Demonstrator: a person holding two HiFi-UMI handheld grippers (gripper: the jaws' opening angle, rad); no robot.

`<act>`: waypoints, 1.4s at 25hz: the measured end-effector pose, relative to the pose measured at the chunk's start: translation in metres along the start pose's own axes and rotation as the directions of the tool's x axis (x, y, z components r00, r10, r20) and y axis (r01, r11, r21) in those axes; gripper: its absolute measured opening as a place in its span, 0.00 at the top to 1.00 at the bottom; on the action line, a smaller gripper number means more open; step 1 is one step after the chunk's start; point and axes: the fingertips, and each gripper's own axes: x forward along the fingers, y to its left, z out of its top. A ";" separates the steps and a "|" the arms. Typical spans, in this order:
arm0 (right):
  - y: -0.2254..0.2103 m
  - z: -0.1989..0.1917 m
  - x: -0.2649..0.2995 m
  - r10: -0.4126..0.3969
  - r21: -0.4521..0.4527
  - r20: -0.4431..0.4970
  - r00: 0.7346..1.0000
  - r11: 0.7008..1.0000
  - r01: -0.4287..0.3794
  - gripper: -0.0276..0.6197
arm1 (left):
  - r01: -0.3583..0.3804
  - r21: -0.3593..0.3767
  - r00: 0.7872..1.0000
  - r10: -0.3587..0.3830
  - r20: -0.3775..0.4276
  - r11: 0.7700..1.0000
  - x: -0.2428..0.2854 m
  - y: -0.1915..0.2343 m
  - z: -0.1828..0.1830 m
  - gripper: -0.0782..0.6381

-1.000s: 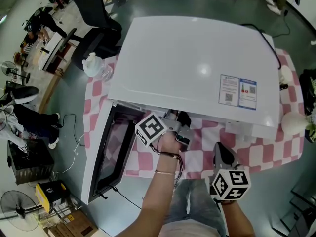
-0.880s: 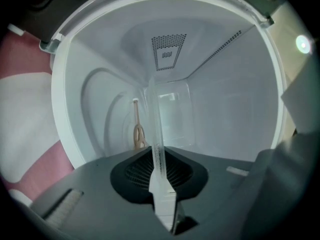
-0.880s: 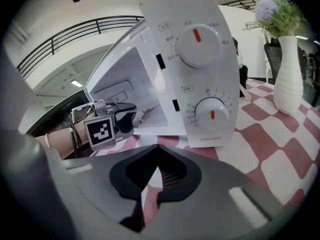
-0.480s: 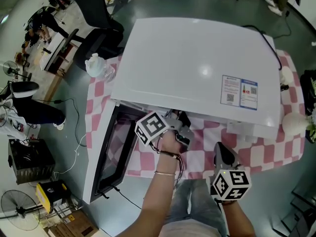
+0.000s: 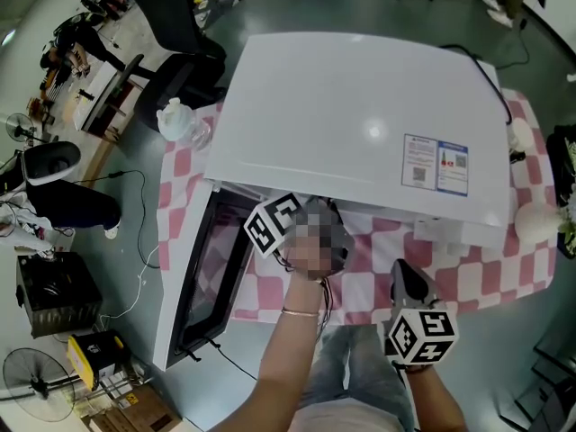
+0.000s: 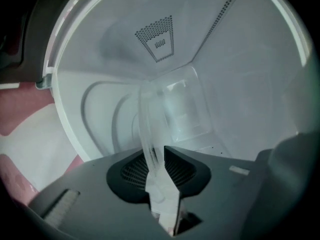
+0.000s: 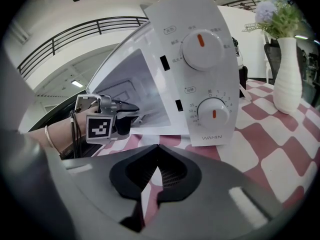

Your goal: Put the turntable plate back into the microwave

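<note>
A pink-and-white checked tablecloth (image 5: 468, 282) is spread over the table. At its right end a white vase (image 7: 286, 69) holding flowers (image 7: 277, 9) is stood upright. At the far left corner of the cloth a clear glass jug (image 5: 175, 120) is seen. A black cable (image 5: 486, 75) is trailed off toward the far right. Beyond the table, at the far left, a black office chair (image 5: 171, 25) is placed. On the floor at the near left, a yellow box (image 5: 90, 349) and a floor fan (image 5: 31, 381) are set.
</note>
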 end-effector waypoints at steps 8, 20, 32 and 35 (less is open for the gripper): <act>0.000 0.001 -0.002 -0.005 0.000 0.004 1.000 1.000 0.005 0.94 | -0.023 0.026 1.000 0.024 -0.015 0.999 -0.002 0.000 0.001 0.67; 0.008 -0.006 -0.005 0.006 -0.006 -0.004 1.000 1.000 -0.006 0.94 | -0.048 0.047 0.999 0.049 -0.022 0.998 -0.009 0.002 0.000 0.62; 0.010 -0.012 -0.009 0.006 -0.001 -0.009 1.000 1.000 -0.006 0.94 | -0.108 0.241 0.976 0.148 -0.157 0.965 -0.013 0.002 -0.015 0.58; 0.012 -0.014 -0.010 0.008 0.000 -0.011 1.000 1.000 -0.008 0.94 | -0.108 0.236 0.976 0.149 -0.160 0.966 -0.016 0.004 -0.016 0.58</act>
